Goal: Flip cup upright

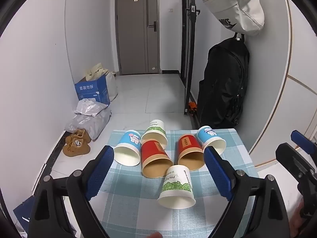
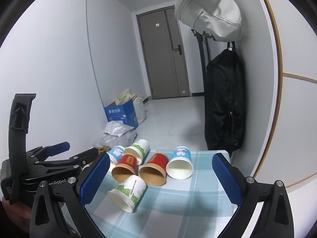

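Observation:
Several paper cups lie on their sides on a blue checked tablecloth. The nearest is a white cup with green print, also in the right wrist view. Behind it lie two red cups, two blue cartoon cups and another white-green cup. My left gripper is open and empty, hovering above the cups. My right gripper is open and empty, right of the left one and over the cloth.
The small table's far edge drops to a tiled floor. Brown shoes, grey bags and a blue box sit on the floor at left. A black backpack hangs by the wall at right.

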Demonstrator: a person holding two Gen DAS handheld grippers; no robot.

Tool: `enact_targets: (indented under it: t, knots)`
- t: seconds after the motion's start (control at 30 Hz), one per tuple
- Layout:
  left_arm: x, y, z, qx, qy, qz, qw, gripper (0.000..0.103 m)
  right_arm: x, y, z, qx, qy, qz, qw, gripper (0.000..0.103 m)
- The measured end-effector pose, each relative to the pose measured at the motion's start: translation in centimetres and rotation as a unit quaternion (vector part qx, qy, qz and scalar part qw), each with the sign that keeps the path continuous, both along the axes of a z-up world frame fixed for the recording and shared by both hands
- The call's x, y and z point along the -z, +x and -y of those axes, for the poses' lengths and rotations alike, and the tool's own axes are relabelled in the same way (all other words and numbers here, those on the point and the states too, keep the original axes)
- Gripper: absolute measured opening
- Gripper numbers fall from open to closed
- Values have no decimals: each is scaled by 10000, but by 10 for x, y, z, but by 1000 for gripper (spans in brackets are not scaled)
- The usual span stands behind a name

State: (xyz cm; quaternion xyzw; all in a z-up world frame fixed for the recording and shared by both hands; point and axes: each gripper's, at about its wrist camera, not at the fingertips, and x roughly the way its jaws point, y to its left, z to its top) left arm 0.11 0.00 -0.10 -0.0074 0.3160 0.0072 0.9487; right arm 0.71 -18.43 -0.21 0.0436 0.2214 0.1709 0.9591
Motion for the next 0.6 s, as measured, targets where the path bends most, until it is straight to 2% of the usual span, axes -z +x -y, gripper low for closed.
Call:
enact_targets:
  t: [0.13, 0.17, 0.2, 0.37, 0.6]
  knots:
    - [2, 6, -4, 53, -72, -120, 9999, 89, 2, -3, 1, 13, -59, -11, 10000, 103]
    - [0, -1, 0, 39, 10, 68, 10000, 89, 1, -4, -3, 5, -98, -31, 9999, 103]
    - [0, -1, 0, 34, 15, 87, 10000, 89, 1, -5, -4, 14, -73, -56, 10000, 103]
    - [3, -4, 2, 49, 29, 133, 9999, 89, -1, -2, 7, 35, 118, -42, 9999, 103]
    - [1, -5, 4, 30, 48, 123, 9999, 89, -2, -2, 1, 16, 29, -60, 10000, 103]
